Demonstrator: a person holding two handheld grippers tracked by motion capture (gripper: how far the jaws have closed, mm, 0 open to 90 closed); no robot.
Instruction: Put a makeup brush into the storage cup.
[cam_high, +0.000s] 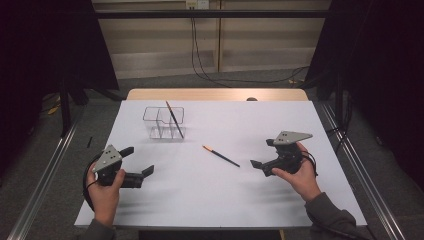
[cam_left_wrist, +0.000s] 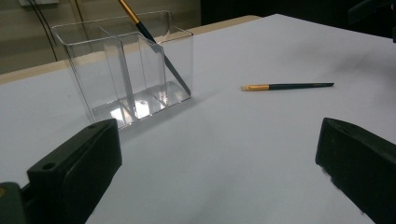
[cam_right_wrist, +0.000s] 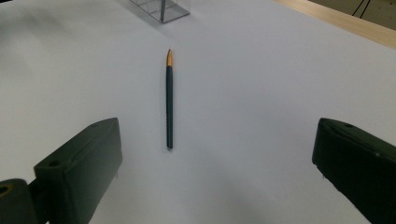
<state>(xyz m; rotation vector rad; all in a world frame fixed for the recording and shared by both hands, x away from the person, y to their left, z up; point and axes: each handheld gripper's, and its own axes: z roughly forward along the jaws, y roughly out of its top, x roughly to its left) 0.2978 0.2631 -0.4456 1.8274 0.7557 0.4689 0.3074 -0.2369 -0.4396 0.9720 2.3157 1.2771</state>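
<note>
Pointing straight at the loose brush (cam_right_wrist: 169, 100) lying flat on the white table (cam_high: 200, 190), the right hand-held gripper (cam_high: 261, 156) has its jaws wide to grab it, while the left hand-held gripper (cam_high: 141, 161), also wide, waits near the clear box (cam_high: 164, 122) with another brush (cam_high: 174, 120) leaning inside.

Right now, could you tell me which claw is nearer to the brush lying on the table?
Right. The right claw sits open just beyond the loose brush handle's end; the left claw is open farther off, across the table.

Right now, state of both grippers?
Left gripper: open, holding nothing, near the clear organizer.
Right gripper: open, holding nothing, fingers aimed at the brush lying on the table.
</note>
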